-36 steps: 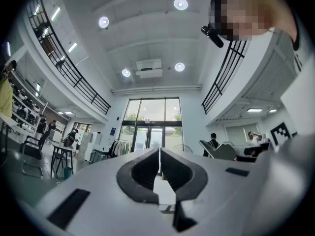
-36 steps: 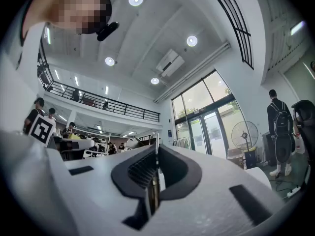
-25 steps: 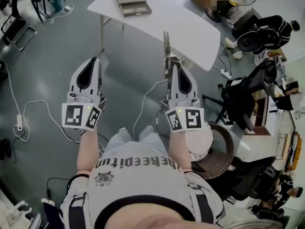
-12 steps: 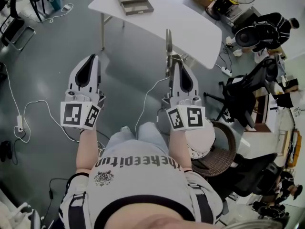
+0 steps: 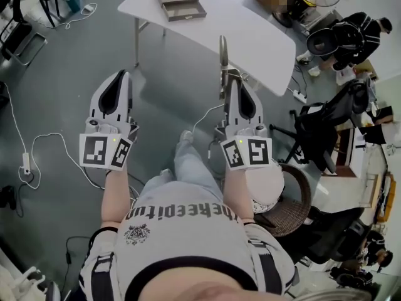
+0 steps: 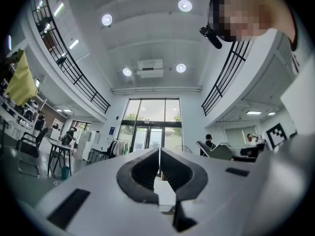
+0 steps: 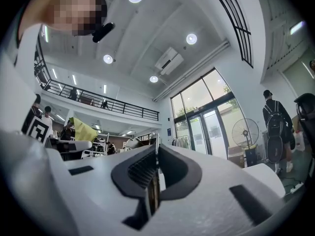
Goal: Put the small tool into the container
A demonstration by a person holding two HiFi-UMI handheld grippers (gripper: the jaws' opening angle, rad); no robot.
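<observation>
stepping nearer, we have brought both grippers a little closer to the white table (image 5: 250, 36), and one foot (image 5: 185, 137) now shows forward between our arms. nothing is placed yet: the brown container (image 5: 180, 4) lies near the table's left end, well apart from us. the left gripper (image 5: 123, 78) is pressed closed and empty. the right gripper (image 5: 223, 83) is clamped on the small tool (image 5: 222, 52), a thin flat strip jutting past its tips. both point ahead, side by side, tilted slightly up. we judge the approach and the drop remain.
</observation>
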